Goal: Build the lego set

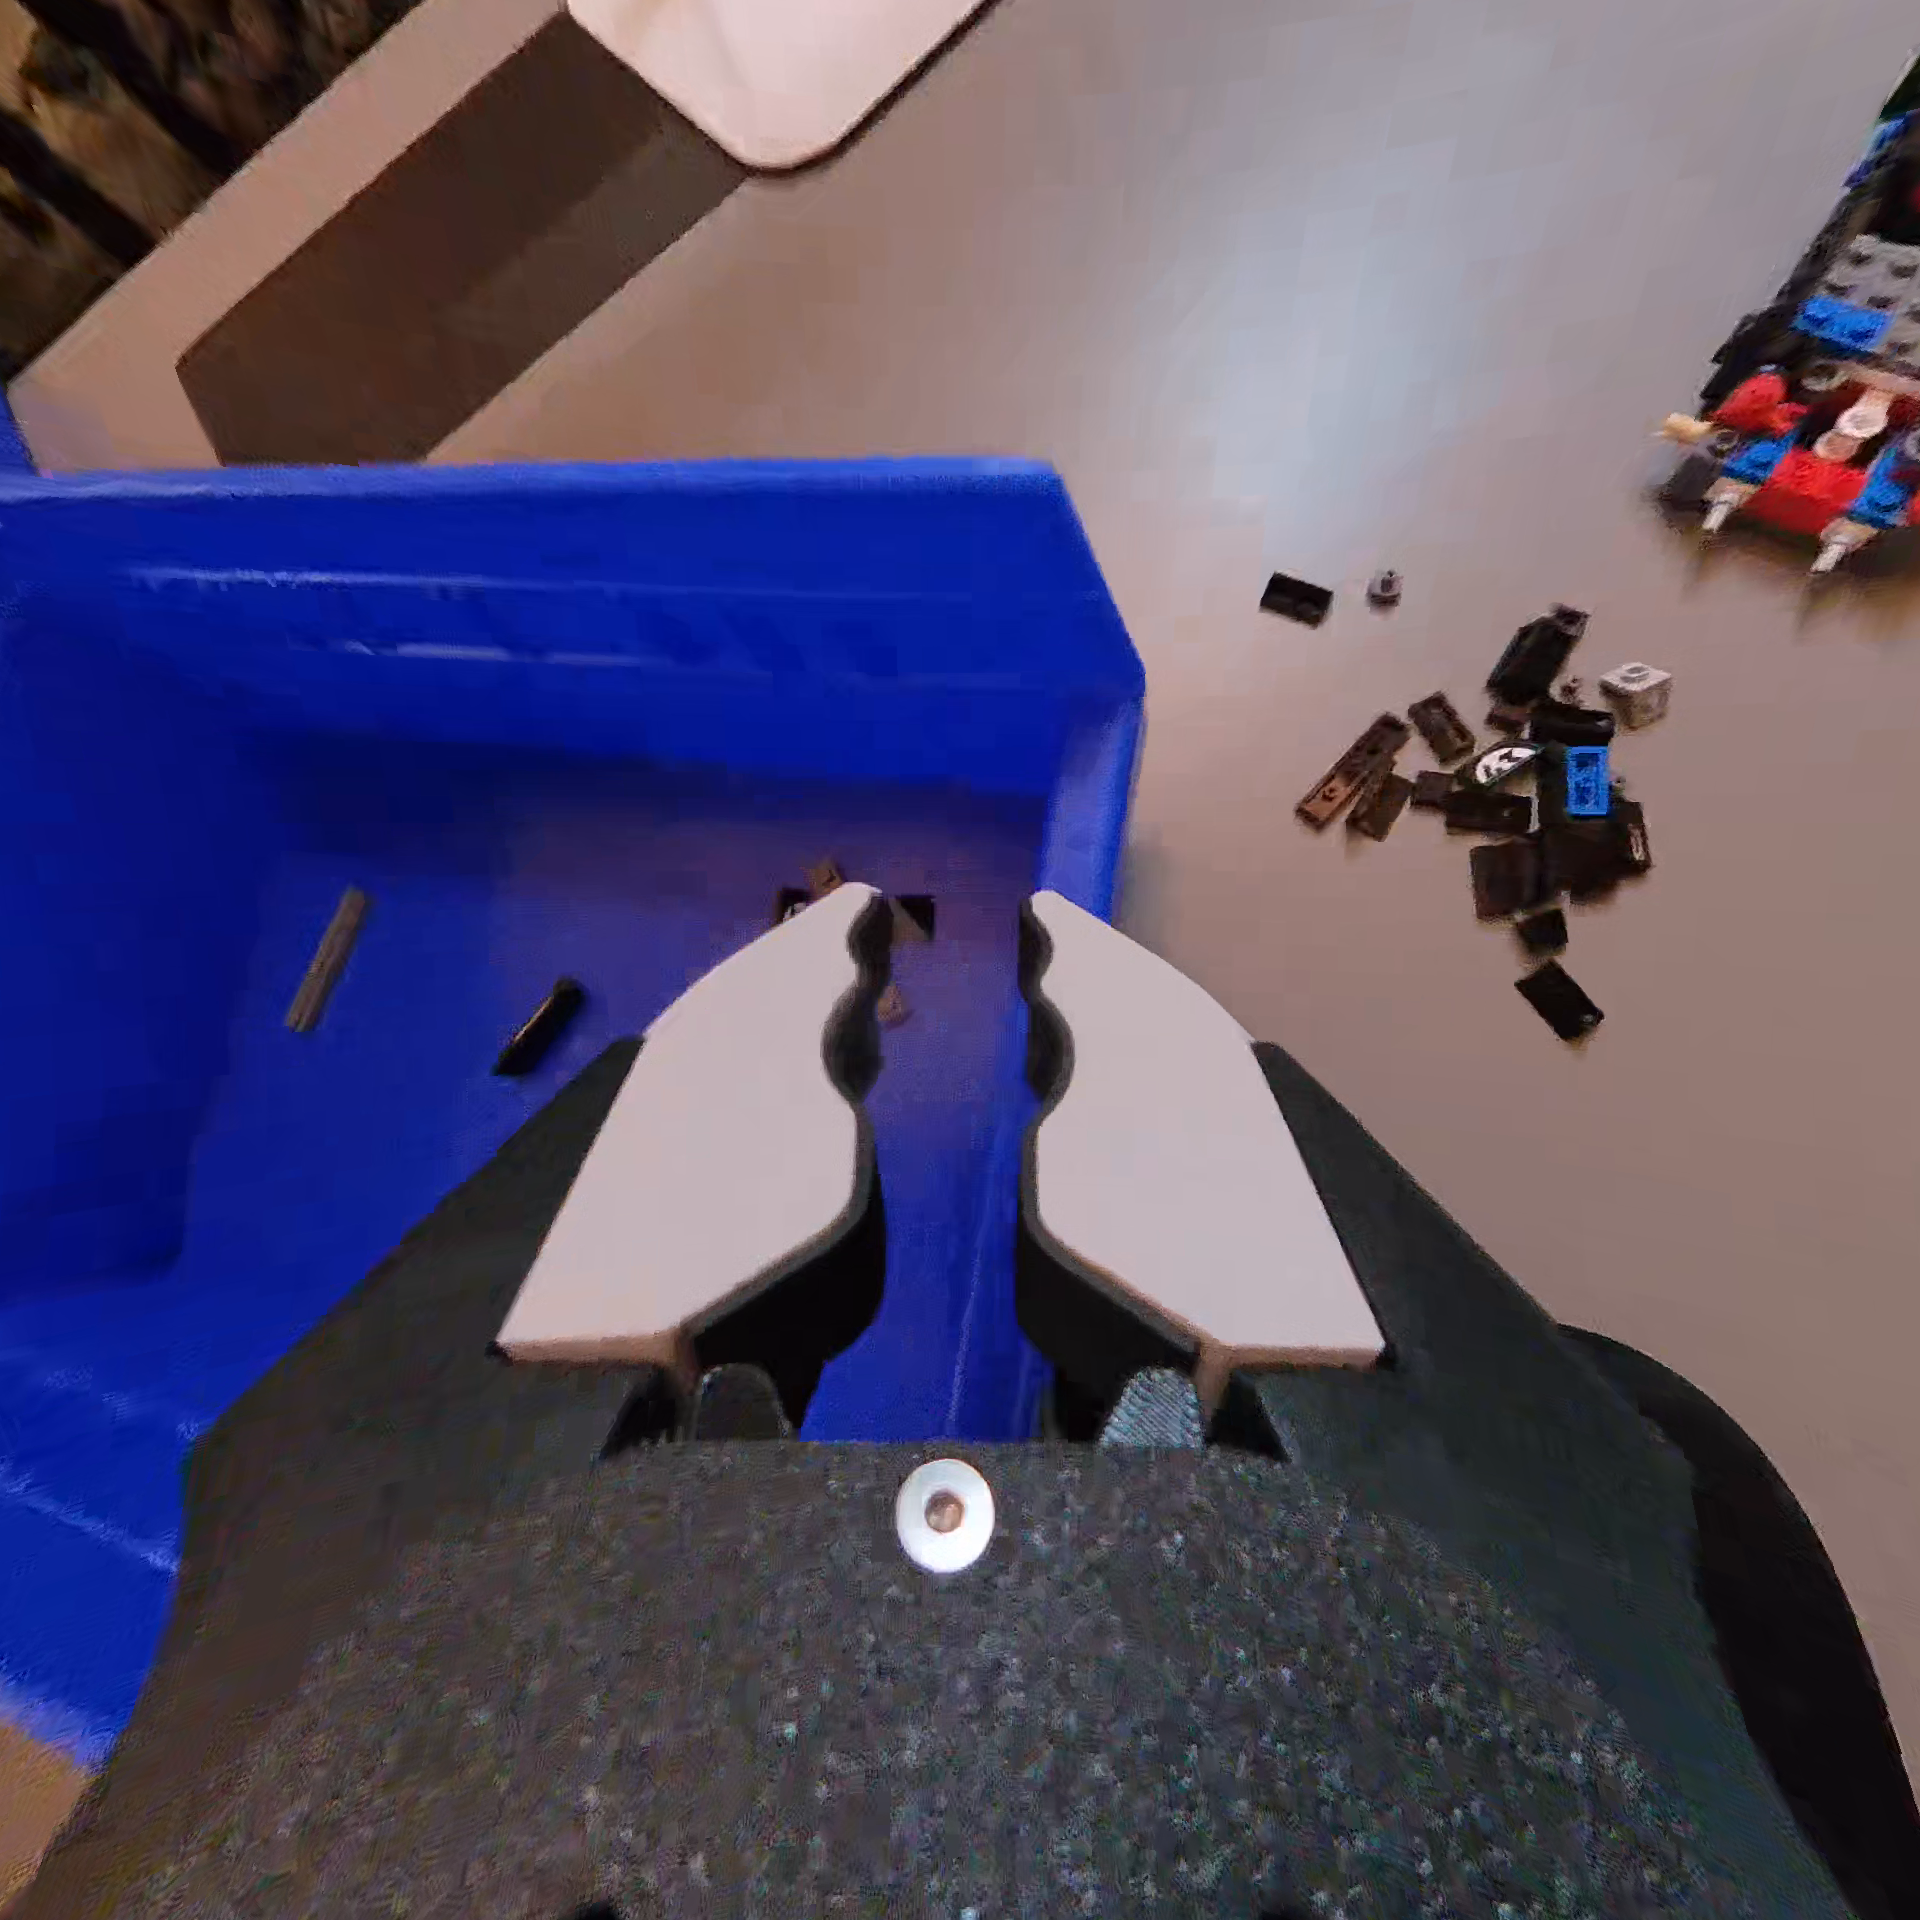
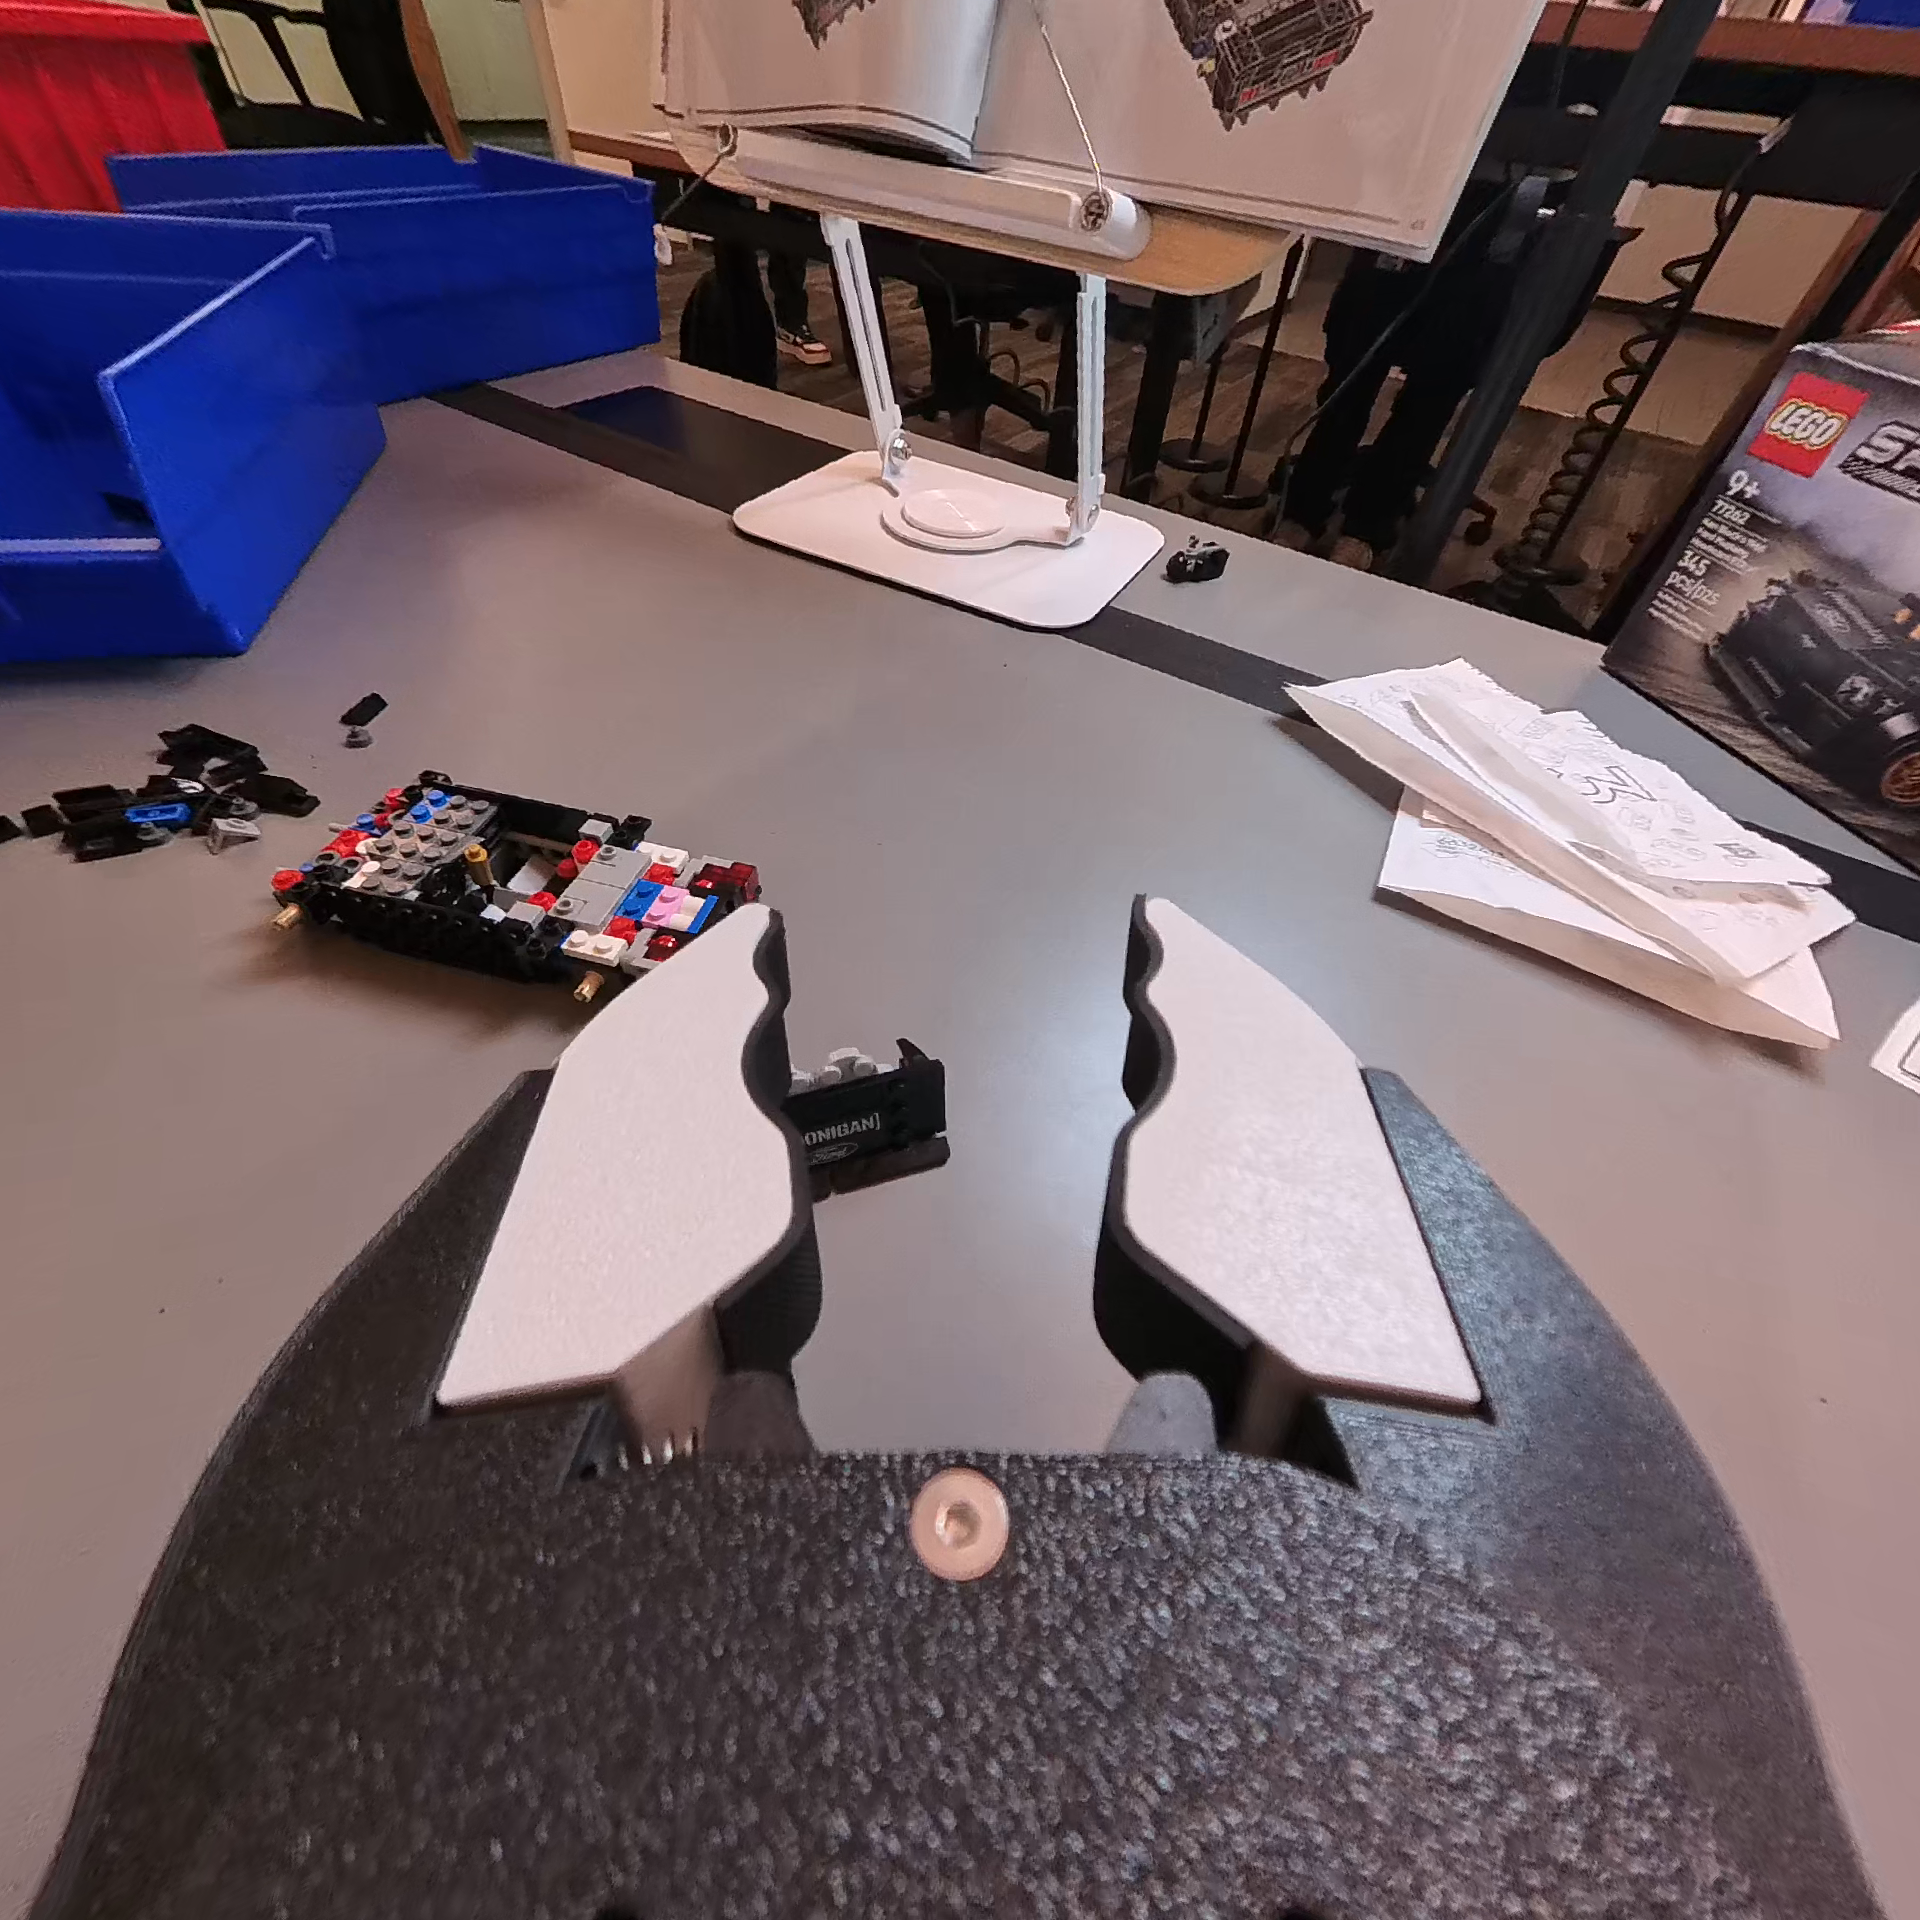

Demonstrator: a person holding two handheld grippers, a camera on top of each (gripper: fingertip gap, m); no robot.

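My left gripper hangs open over a blue bin with a few small dark pieces on its floor; nothing sits between its fingers. A pile of loose black pieces lies on the grey table to its right. The half-built car chassis of black, grey, red and blue bricks lies left of centre in the right wrist view. It also shows at the far right of the left wrist view. My right gripper is open and empty above the table. A small black sub-assembly lies just beyond its left finger.
A white stand holds the instruction booklet at the back. Crumpled white paper bags and the set's box are at the right. More blue bins and a red one stand at the left. The gap from one gripper's tips to the other's is roughly 40 cm.
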